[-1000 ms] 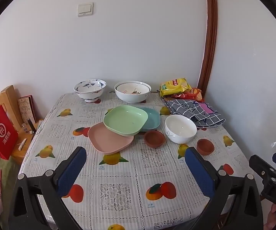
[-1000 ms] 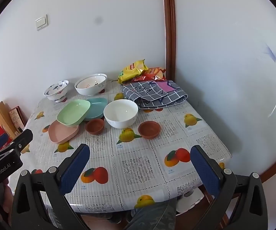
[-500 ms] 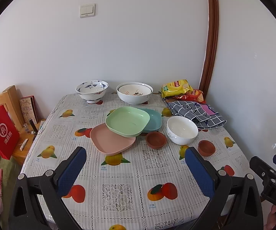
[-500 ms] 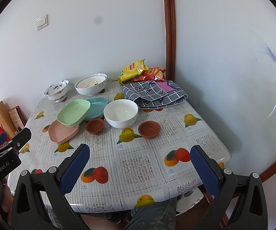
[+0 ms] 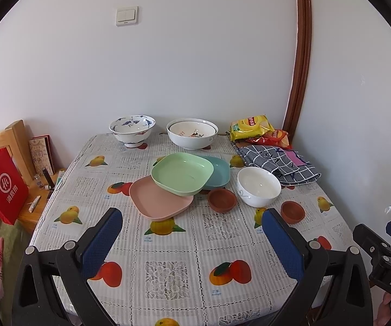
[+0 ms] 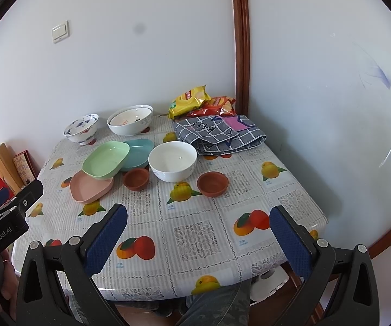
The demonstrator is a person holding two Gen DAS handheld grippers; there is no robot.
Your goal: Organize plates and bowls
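Note:
A green plate [image 5: 181, 173] leans on a pink plate [image 5: 158, 200] and a teal plate [image 5: 218, 172] mid-table. A white bowl [image 5: 258, 186] stands to their right, with two small brown bowls [image 5: 222, 200] [image 5: 292, 211] near it. A blue-patterned bowl [image 5: 132, 130] and a large white bowl [image 5: 192, 133] stand at the back. My left gripper [image 5: 192, 237] is open and empty above the near table edge. My right gripper [image 6: 198, 235] is open and empty over the near right part; the same dishes show there, green plate [image 6: 105, 159], white bowl [image 6: 172, 160].
Snack bags [image 5: 251, 127] and a folded checked cloth [image 5: 276, 163] lie at the back right by the wall corner. A wooden chair [image 5: 19, 146] with a red bag [image 5: 2, 187] stands left of the table [image 5: 173, 277]. Walls close the back and right.
The left view has drifted slightly up and back, so the dishes sit a little higher in frame. The right gripper has barely moved. Both stay open.

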